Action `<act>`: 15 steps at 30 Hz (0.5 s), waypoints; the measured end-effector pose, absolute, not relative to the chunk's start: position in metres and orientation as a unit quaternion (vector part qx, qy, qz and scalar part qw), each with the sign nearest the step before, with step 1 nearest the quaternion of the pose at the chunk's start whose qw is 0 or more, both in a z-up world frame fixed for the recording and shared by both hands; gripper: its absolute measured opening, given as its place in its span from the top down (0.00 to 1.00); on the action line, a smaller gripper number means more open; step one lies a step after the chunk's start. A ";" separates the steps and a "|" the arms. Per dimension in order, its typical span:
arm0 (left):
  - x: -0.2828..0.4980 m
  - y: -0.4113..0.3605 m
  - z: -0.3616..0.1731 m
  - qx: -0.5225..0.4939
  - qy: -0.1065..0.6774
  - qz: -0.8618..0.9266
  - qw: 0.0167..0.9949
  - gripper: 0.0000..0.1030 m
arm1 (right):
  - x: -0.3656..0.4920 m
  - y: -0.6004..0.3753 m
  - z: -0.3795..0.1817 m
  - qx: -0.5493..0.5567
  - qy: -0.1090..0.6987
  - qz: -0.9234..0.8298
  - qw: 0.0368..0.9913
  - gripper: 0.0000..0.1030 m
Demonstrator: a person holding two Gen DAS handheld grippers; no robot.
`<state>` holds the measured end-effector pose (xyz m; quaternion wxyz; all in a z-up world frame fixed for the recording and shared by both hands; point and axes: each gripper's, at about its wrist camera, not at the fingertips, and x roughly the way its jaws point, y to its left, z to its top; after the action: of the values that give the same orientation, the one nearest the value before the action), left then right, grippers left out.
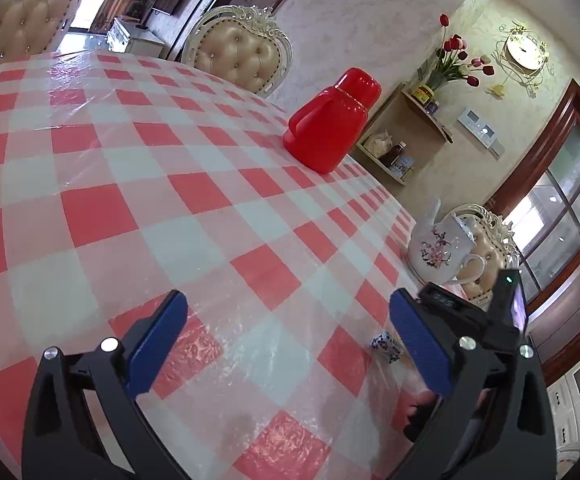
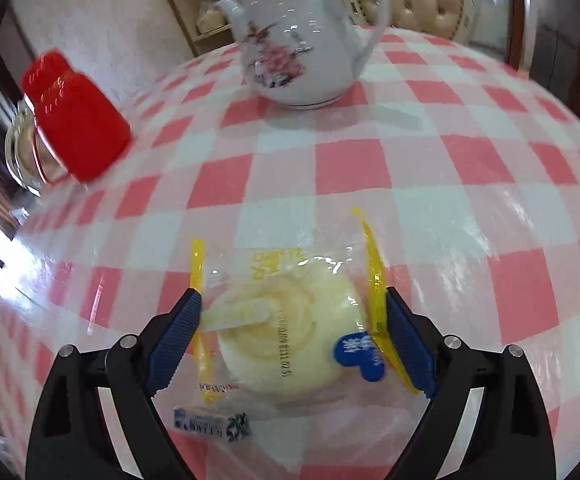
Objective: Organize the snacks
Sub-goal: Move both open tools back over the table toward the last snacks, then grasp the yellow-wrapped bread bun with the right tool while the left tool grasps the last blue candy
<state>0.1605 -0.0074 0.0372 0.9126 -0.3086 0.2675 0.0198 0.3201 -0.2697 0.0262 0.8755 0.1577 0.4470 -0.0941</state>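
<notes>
A red-and-white checked tabletop (image 2: 470, 160) under a clear plastic cover fills both wrist views, ringed by cream tufted chairs (image 1: 242, 56). Toward its far edge stand a red plastic jug (image 1: 330, 120) and a white teapot (image 2: 302, 48) painted with pink blossoms, well apart from each other. In the right wrist view the red jug is blurred, with a clear glass vessel just behind it. On the wall beyond, a wooden shelf (image 1: 402, 136) carries jars and a vase of red tulips (image 1: 456, 60).

The right claw (image 2: 292, 320) is closed on a clear-wrapped pastry (image 2: 282, 328), a pale round bun in a packet with yellow sealed ends; each blue finger presses against one yellow end of the wrapper. Whether the packet is lifted or resting on the tabletop cannot be told.

The left claw (image 1: 288, 312) hangs over bare checked cloth with its blue fingers (image 1: 158, 344) spread wide and nothing between them.

A small blue-and-white wrapped candy (image 2: 210, 424) lies on the tabletop just beside the pastry's near edge.
</notes>
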 end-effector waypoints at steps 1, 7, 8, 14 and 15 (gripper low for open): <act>0.161 -0.007 0.037 -0.309 0.269 0.020 0.912 0.02 | 0.321 -0.266 0.027 0.147 0.445 -0.098 0.878 0.15; 0.161 -0.011 0.036 -0.304 0.274 0.019 0.912 0.02 | 0.331 -0.260 0.025 0.123 0.451 -0.105 0.878 0.15; 0.161 -0.011 0.036 -0.302 0.276 0.020 0.912 0.02 | 0.333 -0.261 0.025 0.135 0.456 -0.099 0.874 0.15; 0.162 -0.010 0.034 -0.303 0.279 0.024 0.911 0.02 | 0.342 -0.252 0.022 0.128 0.461 -0.107 0.871 0.15; 0.162 -0.010 0.034 -0.303 0.281 0.025 0.910 0.02 | 0.342 -0.248 0.022 0.119 0.461 -0.107 0.873 0.15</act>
<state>0.1621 -0.0103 0.0339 0.9104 -0.3025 0.2812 0.0251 0.3425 -0.2483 0.0222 0.8729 0.1186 0.4610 -0.1073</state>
